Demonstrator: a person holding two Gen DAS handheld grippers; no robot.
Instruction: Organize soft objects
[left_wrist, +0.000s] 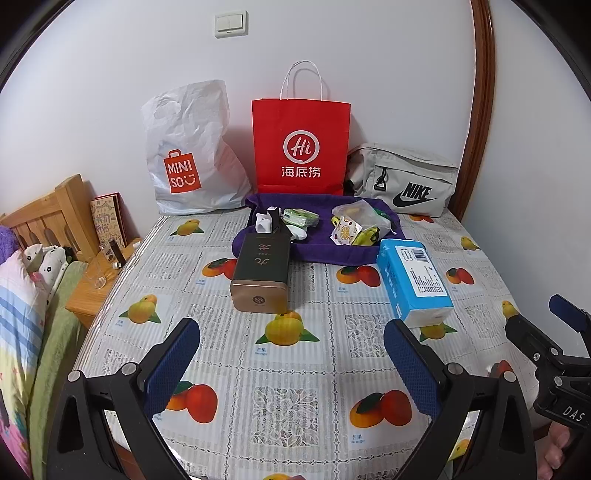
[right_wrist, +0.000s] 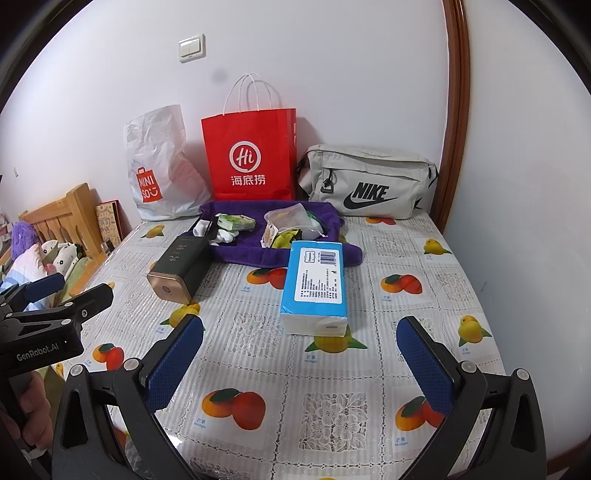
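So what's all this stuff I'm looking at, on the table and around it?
plastic bag: one, white, back left against wall
paper bag: one, red, back middle
sling bag: one, grey, back right
towel: one, purple, under small items
tissue pack: one, blue, table middle
box: one, dark with gold end, lying left of pack
tablecloth: one, fruit print
light switch: one, white, wall
left claw: open, blue pads
right claw: open, blue pads
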